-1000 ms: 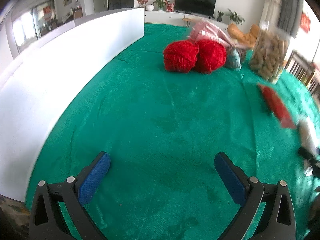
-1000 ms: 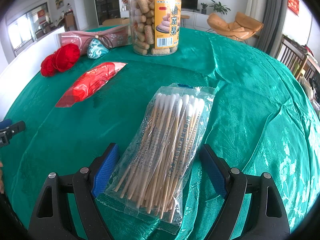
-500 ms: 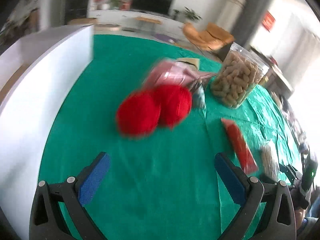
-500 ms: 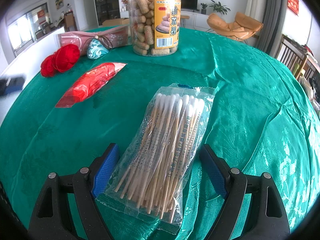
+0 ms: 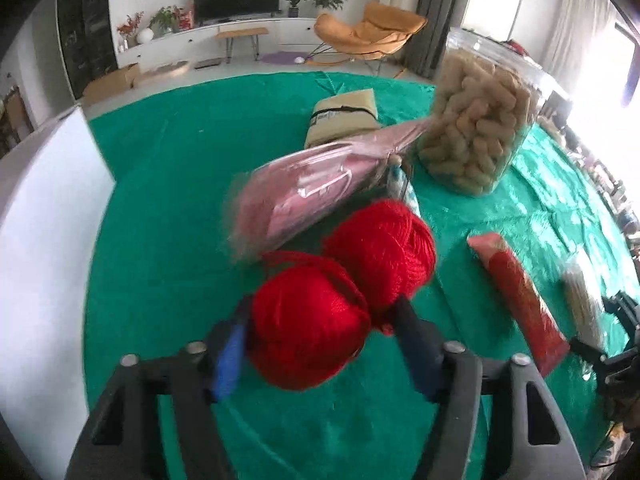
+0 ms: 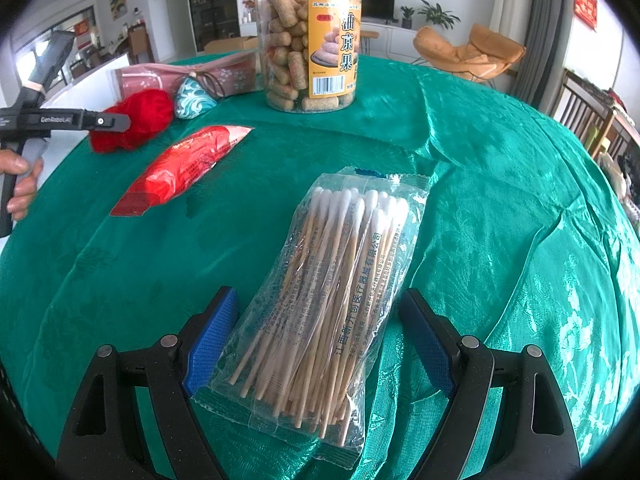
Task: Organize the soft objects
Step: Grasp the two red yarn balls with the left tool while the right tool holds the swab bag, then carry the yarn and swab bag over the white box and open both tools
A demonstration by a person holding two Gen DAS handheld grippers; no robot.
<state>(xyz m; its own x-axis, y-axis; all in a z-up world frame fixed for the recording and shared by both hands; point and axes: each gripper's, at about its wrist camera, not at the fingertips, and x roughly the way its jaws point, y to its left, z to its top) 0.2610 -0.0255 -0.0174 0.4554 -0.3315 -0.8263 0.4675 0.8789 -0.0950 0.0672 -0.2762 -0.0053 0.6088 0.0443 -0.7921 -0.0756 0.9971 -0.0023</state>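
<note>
Two red yarn balls lie together on the green cloth. My left gripper (image 5: 322, 336) is around the near ball (image 5: 304, 320), its jaws closing, with the blue pads (image 5: 230, 356) against the ball's sides. The far ball (image 5: 380, 248) touches the near one from behind. In the right wrist view the left gripper (image 6: 116, 122) reaches the yarn (image 6: 136, 120) from the left, held by a hand (image 6: 20, 184). My right gripper (image 6: 320, 340) stands open over a clear pack of cotton swabs (image 6: 332, 280), which lies flat between its fingers, not squeezed.
A pink plastic bag (image 5: 296, 196), a teal pouch (image 6: 192, 98) and a beige bundle (image 5: 344, 116) lie behind the yarn. A tall snack jar (image 6: 308, 40) stands at the back. A red packet (image 6: 180, 164) lies between yarn and swabs. A white board (image 5: 40, 240) lines the left edge.
My left gripper swung right and forward to the yarn balls, and its jaws went from wide open to narrow around the near ball. The right gripper and swab pack stayed still.
</note>
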